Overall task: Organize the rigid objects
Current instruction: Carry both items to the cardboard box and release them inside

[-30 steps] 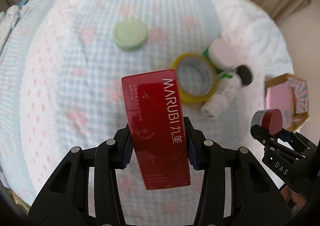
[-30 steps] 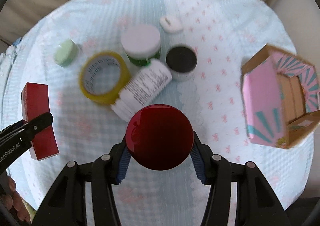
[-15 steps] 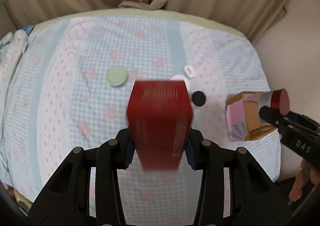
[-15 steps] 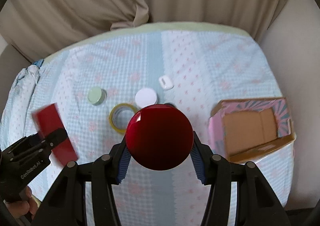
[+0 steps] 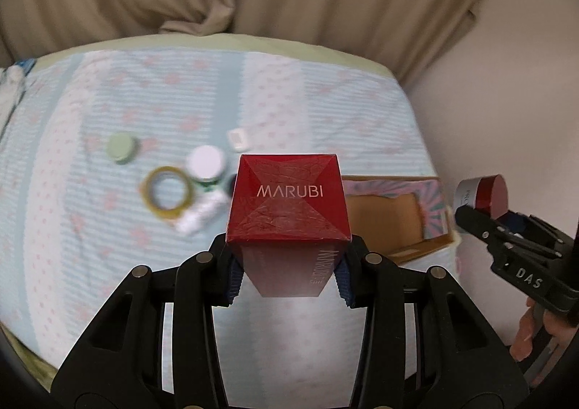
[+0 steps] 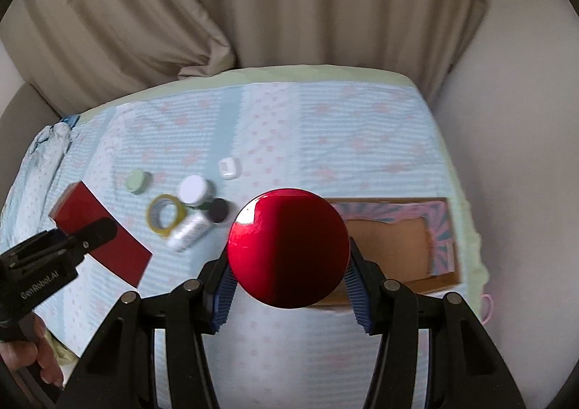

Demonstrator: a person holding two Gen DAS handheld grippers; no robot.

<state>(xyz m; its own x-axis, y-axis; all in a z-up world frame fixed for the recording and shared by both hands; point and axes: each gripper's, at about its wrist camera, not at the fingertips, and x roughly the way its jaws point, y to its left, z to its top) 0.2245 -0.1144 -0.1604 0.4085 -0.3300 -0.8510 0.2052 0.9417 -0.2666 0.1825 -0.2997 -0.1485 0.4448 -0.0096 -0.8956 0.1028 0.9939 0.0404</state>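
Left wrist: your left gripper (image 5: 287,273) jaws clamp the red carton (image 5: 287,202) (light, crushable); right gripper (image 6: 289,287) jaws pinch the glossy red-lidded jar (image 6: 287,246), slippery.

Red box (image 5: 287,206) hides the black-lidded jar; small bed items blurred

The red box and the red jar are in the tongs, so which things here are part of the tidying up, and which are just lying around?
Part of the job:
red box, in the left tongs
red jar, in the right tongs
cardboard box, open
tape roll
white jar
green jar
black lid
white bottle
small white case

Just lying about:
bedspread
curtain
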